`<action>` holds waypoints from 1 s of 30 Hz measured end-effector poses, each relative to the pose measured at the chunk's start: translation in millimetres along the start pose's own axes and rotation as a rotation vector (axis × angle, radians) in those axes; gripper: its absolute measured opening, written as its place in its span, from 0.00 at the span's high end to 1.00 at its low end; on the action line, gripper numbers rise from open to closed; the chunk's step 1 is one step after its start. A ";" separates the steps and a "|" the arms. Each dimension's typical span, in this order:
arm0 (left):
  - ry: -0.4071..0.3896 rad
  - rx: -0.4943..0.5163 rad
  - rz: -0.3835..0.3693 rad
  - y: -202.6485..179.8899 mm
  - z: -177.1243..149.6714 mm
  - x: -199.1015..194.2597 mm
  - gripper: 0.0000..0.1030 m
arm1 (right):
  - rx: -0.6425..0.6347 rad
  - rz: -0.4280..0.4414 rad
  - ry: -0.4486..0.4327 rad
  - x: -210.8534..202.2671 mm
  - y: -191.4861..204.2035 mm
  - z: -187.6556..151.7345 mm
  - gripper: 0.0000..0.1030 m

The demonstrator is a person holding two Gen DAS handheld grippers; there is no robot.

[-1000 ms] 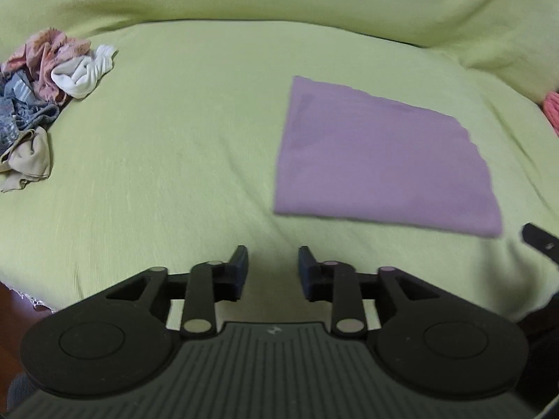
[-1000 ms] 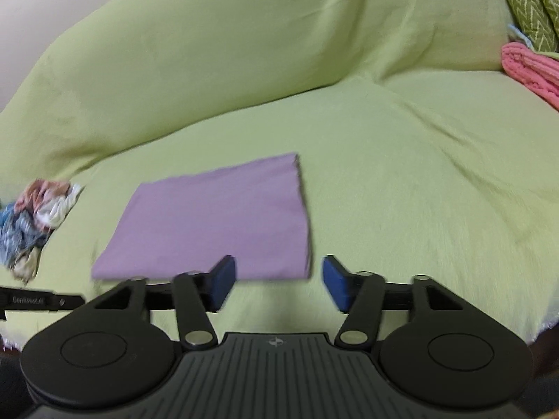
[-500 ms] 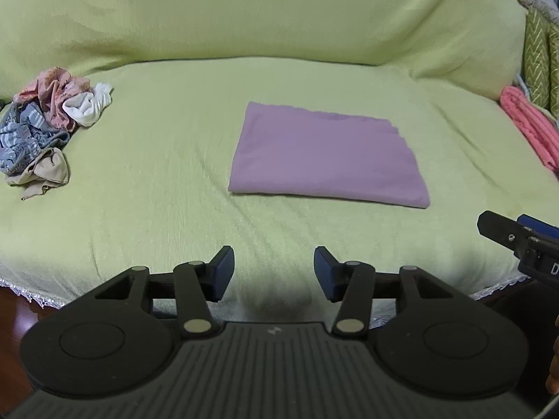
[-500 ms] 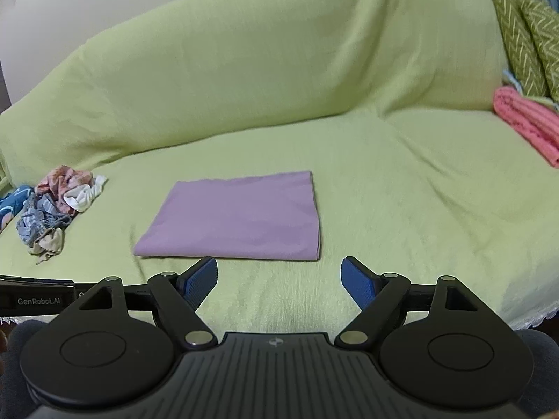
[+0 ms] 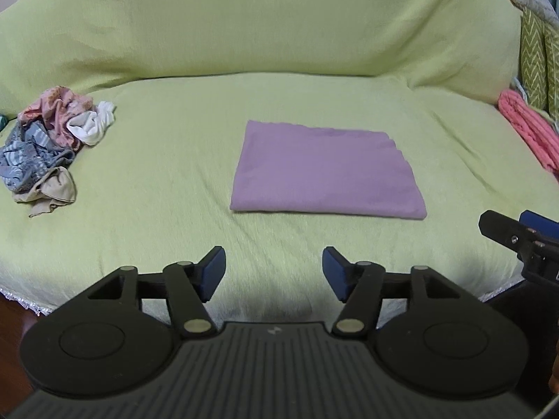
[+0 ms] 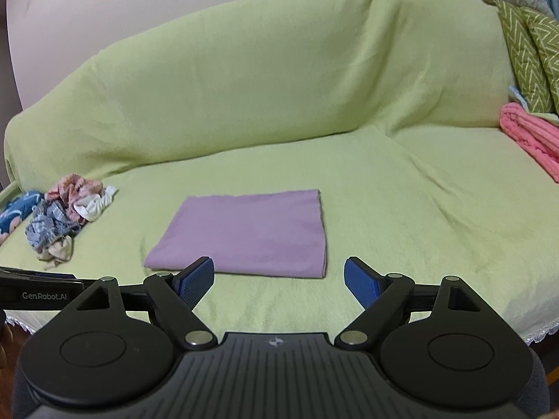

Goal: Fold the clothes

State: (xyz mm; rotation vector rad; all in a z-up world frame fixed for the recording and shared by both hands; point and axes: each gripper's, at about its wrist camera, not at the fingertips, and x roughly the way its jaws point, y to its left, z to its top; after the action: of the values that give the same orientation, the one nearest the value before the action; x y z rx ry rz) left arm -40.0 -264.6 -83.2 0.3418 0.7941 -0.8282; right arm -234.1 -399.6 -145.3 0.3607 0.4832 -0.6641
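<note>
A: Entry. The flat, folded rectangle of mauve cloth [image 5: 326,173] lies at centre frame in the left wrist view, on the seat of the sofa draped in a lime-green cover [image 5: 167,174]. In the right wrist view it sits lower centre, just above the claw pads. Edges squared, layered hems stepped at its right side. I judge this piece done.

B: Claws?

A: Left claw [image 5: 273,272]: jaws spread and opening, nothing between them, only green cover behind. Right claw [image 6: 278,281]: jaws spread wider, also opening, nothing between; the cloth's near edge shows behind the gap, apart from the pads. Both hang off the sofa's front edge, probably backed off to clear the fold.

B: What is left?

A: The crumpled heap of small mixed garments, pink, white, grey-blue and beige [image 5: 52,146], at left of frame, well apart from the mauve cloth. Likely the unfolded stock. A coral-pink ribbed knit [image 5: 527,132] lies at the right edge.

B: Unclear items?

A: The coral knit is cut off by the frame; folded or not, cannot tell. Garment count and types in the heap are unreadable. A blue patterned fabric [image 6: 17,213] at far left is partly cropped. The layer count in the mauve cloth is hidden.
</note>
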 end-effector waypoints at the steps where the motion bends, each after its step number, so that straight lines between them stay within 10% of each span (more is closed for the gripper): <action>1: 0.008 0.003 -0.005 1.5 -1.1 5.9 0.44 | -0.008 -0.003 0.010 5.2 -0.6 -2.7 0.18; 7: 0.100 -0.047 -0.032 33.2 2.0 53.3 0.45 | -0.063 -0.021 0.094 45.3 -2.7 -17.4 0.18; 30: 0.252 -0.334 -0.704 176.5 125.5 281.4 0.57 | -0.177 0.193 0.157 186.8 15.1 30.6 0.20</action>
State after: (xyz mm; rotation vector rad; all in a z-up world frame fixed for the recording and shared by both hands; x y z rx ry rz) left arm 274.0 -368.3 -212.8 -0.1544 1.3009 -1.2959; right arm -86.7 -495.6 -216.9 0.2888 0.6434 -0.4038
